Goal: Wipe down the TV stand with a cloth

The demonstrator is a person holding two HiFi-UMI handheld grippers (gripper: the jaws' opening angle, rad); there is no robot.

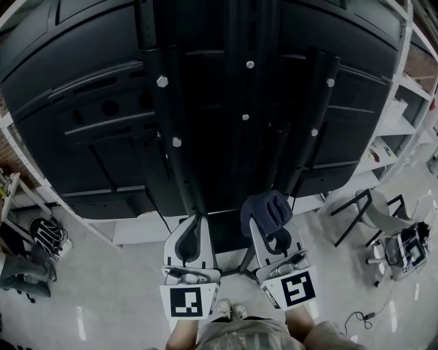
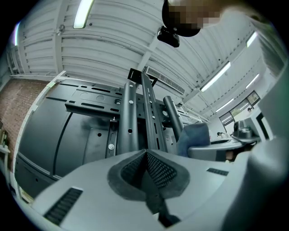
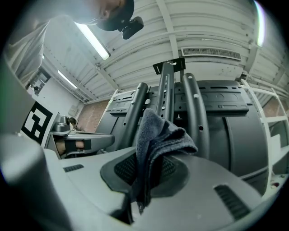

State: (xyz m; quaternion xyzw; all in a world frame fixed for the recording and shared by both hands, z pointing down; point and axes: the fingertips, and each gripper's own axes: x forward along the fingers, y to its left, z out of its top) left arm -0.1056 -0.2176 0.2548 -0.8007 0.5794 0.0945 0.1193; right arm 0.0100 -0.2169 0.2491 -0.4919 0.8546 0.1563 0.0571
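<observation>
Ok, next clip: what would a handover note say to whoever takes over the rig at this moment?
Left gripper: jaws together, nothing in them.
Right gripper: shut on the dark cloth, which is bunched above the jaws.
Both are held up close to the TV stand, near the foot of its black uprights. Cloth contact with the stand cannot be told.
Done: cloth is in hand.
Left: wiping the stand. Nothing shows which parts, if any, are already wiped.

This is a workshop-like hall, shown by its ribbed metal ceiling (image 2: 113,40), strip lights (image 2: 81,13), brick wall (image 2: 20,103), white shelving racks (image 1: 391,128) and pale bare floor (image 1: 116,294)
</observation>
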